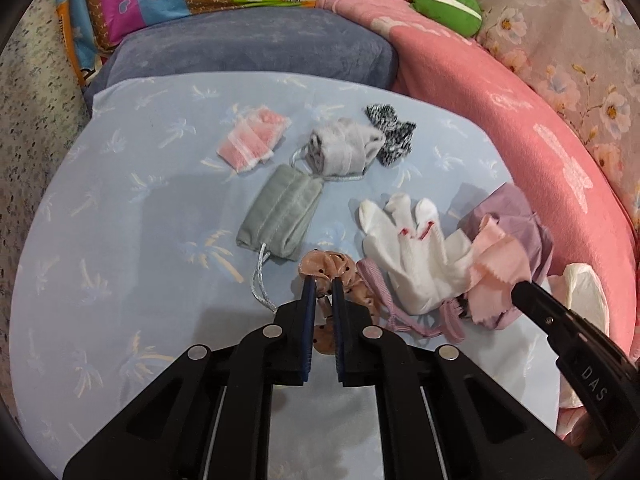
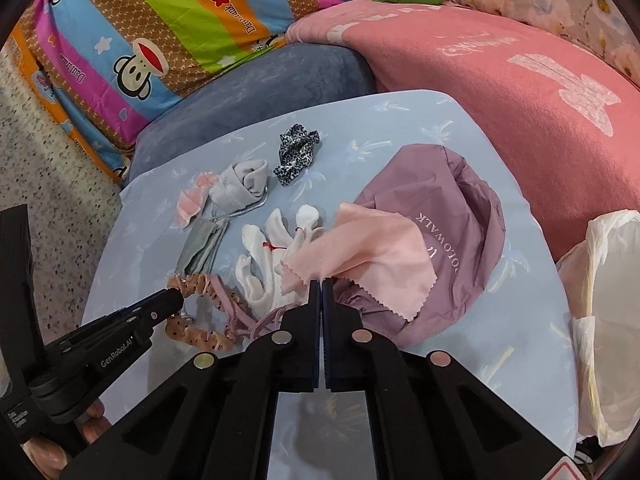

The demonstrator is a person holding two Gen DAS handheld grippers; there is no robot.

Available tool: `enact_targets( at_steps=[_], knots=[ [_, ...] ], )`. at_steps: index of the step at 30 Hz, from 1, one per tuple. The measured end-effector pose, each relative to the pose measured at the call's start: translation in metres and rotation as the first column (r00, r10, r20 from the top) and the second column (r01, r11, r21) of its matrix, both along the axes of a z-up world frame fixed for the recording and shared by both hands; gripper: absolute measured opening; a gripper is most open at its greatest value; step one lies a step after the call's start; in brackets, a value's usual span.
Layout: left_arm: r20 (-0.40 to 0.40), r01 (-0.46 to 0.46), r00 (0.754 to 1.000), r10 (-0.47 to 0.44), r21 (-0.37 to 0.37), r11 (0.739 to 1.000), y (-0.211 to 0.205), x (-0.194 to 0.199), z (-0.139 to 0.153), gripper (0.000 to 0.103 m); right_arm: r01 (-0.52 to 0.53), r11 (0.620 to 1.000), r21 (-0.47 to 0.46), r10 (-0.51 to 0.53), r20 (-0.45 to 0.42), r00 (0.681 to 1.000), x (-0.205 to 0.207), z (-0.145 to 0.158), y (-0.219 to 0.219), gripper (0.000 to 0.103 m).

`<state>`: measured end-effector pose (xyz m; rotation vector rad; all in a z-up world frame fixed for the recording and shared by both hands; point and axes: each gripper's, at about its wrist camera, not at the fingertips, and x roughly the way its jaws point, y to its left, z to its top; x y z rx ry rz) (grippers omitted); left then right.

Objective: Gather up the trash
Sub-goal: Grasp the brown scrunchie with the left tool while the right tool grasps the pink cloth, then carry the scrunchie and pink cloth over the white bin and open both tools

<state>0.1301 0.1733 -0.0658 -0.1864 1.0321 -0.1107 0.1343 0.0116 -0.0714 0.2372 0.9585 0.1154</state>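
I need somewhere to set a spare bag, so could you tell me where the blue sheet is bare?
The blue sheet is bare along its left side, left of the grey mask and pink packet. The right side is crowded: white glove, purple bag and pink cloth overlap, up to the pink blanket.

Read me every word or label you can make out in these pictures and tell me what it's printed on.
"OLOWALK", first letter hidden: purple bag.
"GenRobot.AI": left gripper, on its arm.
"DAS": right gripper, on its arm.
"Dan...", the rest blurred: striped monkey-print cushion.
Small label on the left gripper's body: too small to read.
White lettering on the pink blanket: illegible.
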Motion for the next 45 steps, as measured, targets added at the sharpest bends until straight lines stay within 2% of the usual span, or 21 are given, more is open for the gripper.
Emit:
enact_targets(
  at_steps=[13,20,31,45],
  knots=[
    [0.153,0.086,0.985,-0.083,-0.016,0.996,-0.043,-0.017,0.064,0.008,0.058,0.997,0.041,-0.064,0.17,0.983,-0.048,0.08,-0.041,0.001],
    [0.198,0.172,0.966,-0.166,-0.013,0.985,-0.086,-0.025,0.083,0.008,0.131,0.99,0.049,-0.139,0.219,0.966,-0.075,0.102,-0.08,0.001],
    [0.22,0.335,0.919,-0.328,0.008,0.942,-0.166,-0.041,0.095,0.008,0.28,0.957,0.075,-0.29,0.231,0.929,-0.113,0.105,-0.158,0.001],
    [0.199,0.509,0.839,-0.506,0.037,0.86,-0.266,-0.065,0.092,0.008,0.42,0.902,0.095,-0.431,0.22,0.875,-0.153,0.093,-0.236,0.001]
  ],
)
